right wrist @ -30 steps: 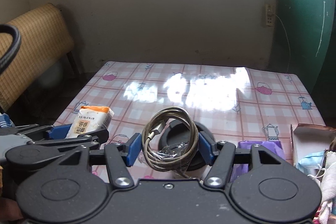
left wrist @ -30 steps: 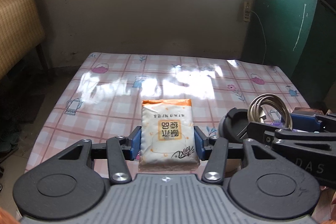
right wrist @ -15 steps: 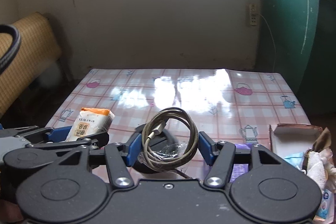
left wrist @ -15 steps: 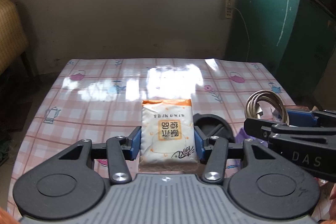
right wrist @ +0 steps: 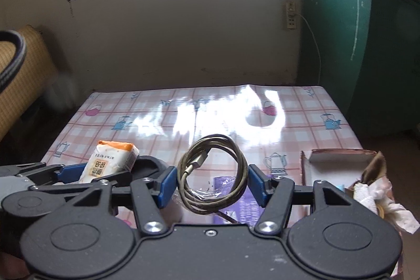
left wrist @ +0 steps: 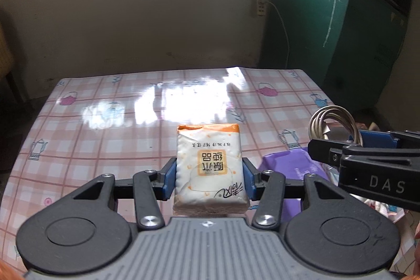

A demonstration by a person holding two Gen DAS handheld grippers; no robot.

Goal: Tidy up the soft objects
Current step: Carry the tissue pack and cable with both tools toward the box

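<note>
Orange-and-white soft plastic tissue pack (left wrist: pixel 209 167) sits pinched at its sides between the blue pads of the left gripper (left wrist: pixel 209 179), above the glossy pink checked tablecloth (left wrist: pixel 110 138). Judged light, squashy and slippery-skinned; the mid-side hold suits it. Right gripper (right wrist: pixel 212 181) clamps a coiled beige cable (right wrist: pixel 214 175): springy, likely to shift. Open cardboard box (right wrist: pixel 338 162) stands near.
</note>
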